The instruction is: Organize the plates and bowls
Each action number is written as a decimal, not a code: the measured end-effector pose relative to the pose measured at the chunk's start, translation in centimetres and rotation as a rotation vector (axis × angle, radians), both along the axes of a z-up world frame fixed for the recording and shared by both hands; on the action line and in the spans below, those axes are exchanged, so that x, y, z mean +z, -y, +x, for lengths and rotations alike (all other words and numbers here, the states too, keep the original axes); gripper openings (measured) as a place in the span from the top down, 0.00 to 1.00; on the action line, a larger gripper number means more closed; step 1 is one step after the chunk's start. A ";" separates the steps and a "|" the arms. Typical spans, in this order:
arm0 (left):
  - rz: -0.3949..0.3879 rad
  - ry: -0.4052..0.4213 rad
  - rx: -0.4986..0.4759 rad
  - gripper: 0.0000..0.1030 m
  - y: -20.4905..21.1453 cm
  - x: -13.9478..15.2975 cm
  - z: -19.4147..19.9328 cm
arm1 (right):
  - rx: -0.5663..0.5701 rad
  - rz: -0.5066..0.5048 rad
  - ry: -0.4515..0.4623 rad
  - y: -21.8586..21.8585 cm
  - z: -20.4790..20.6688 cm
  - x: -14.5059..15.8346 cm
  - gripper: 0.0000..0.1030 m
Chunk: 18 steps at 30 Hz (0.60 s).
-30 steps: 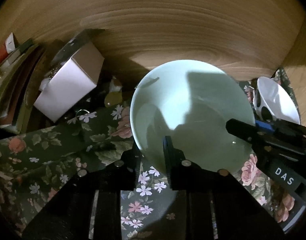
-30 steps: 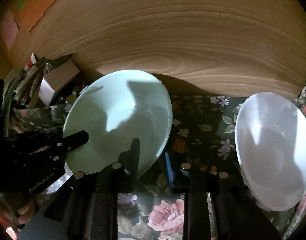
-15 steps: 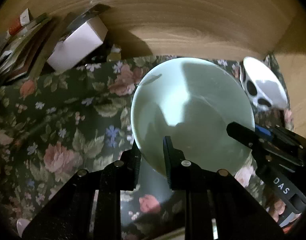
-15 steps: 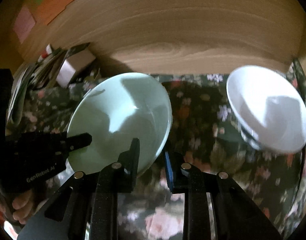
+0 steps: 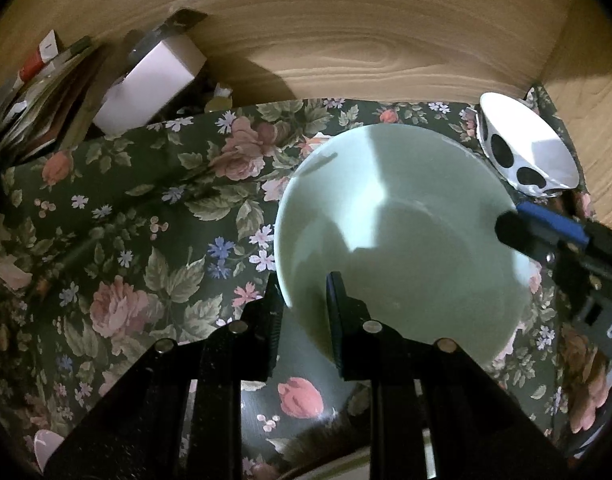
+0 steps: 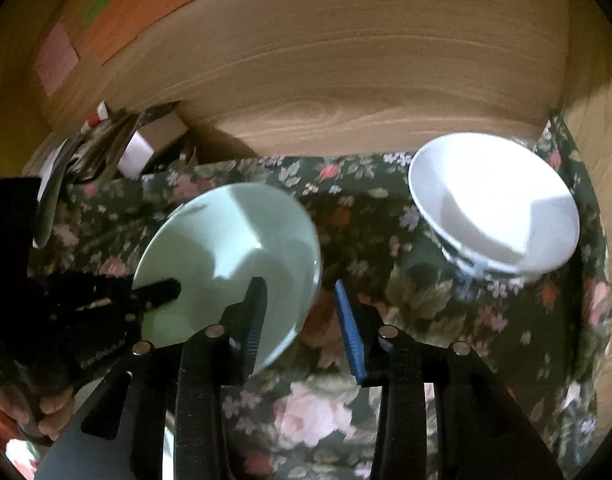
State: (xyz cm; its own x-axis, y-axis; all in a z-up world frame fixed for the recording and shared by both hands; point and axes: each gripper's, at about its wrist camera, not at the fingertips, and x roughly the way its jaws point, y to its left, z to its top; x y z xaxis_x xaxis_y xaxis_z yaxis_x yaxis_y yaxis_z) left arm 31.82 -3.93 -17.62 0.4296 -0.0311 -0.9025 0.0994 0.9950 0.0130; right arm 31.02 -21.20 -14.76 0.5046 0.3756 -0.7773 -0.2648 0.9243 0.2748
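Green bowl: pale green bowl (image 5: pixel 398 236) held tilted above the floral cloth (image 5: pixel 145 216), near its middle; a wood-grain panel (image 5: pixel 346 40) rises behind
Left gripper: left gripper (image 5: pixel 303 320) clamped narrowly on the bowl's near rim, one finger inside the bowl, the other outside; a person's fingertips (image 6: pixel 53 412) show beneath it in the right wrist view
Right gripper: right gripper (image 6: pixel 301 320) with jaws opening; the bowl's rim sits between them, the inner finger over the bowl, the blue pad (image 6: pixel 350 332) standing off the rim
White bowl: white bowl (image 6: pixel 494 204) with black spots on its outer wall, resting at the cloth's far right corner, well apart from the green bowl
Left clutter: white box (image 5: pixel 149 84) and a leaning stack of books (image 5: pixel 45 96) against the panel
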 end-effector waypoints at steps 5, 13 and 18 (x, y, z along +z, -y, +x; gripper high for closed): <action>-0.009 -0.017 -0.020 0.79 0.2 -0.7 0.7 | 0.031 -0.023 -0.030 -1.1 1.3 -1.4 0.68; -0.004 -0.010 -0.029 0.80 0.5 -0.9 0.8 | 0.034 -0.007 -0.032 -1.5 0.9 -1.7 0.79; -0.029 0.018 -0.005 0.80 -0.3 0.5 -0.1 | 0.035 0.005 -0.010 -1.2 -0.1 -0.9 0.80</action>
State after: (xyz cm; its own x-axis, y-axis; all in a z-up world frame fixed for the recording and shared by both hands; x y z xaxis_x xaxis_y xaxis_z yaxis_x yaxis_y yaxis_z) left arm 31.76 -3.66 -17.12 0.4452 -0.0598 -0.8934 0.1047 0.9944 -0.0144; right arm 30.96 -19.96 -15.64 0.4835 0.3966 -0.7804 -0.2946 0.9132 0.2816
